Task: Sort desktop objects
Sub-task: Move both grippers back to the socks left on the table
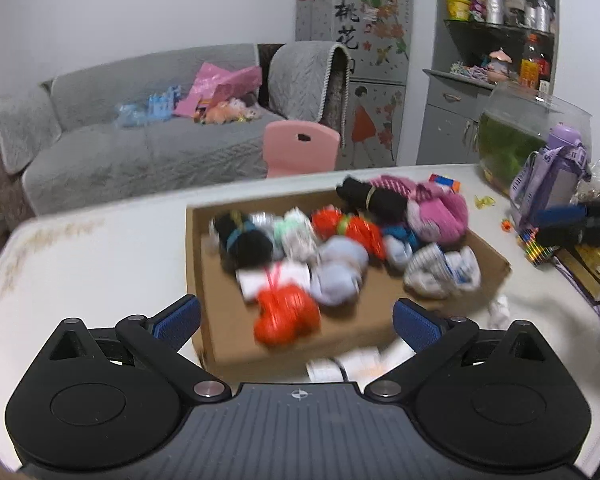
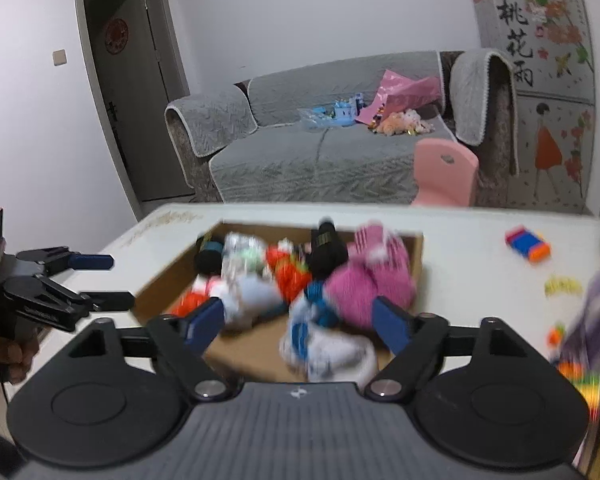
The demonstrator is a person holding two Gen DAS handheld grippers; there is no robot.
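We find the left gripper [image 1: 296, 320] with its two blue-padded fingers spread wide and nothing pinched between them; directly ahead of it sits the shallow brown cardboard box [image 1: 216, 332] on the white table [image 1: 80, 264]. Just beyond its fingertips, inside the box, lies an orange-red rolled sock bundle [image 1: 286, 316], with a pale lilac rolled pair [image 1: 338, 276] behind it to the right and a black rolled pair [image 1: 246, 242] farther back to the left. We note a large pink knitted bundle [image 1: 438, 212] at the far right corner of the box. The right gripper [image 2: 298, 322] likewise stands open and empty, its fingers apart over the near edge of the same box; a white and blue rolled sock pair [image 2: 326, 350] lies between and just ahead of its fingertips, whether touching a pad we cannot tell through the blur. To the right of that gripper, outside the box, an orange and blue block [image 2: 527, 245] rests on the table. At the far left of the right wrist view we see the left gripper held in a hand [image 2: 8, 356].
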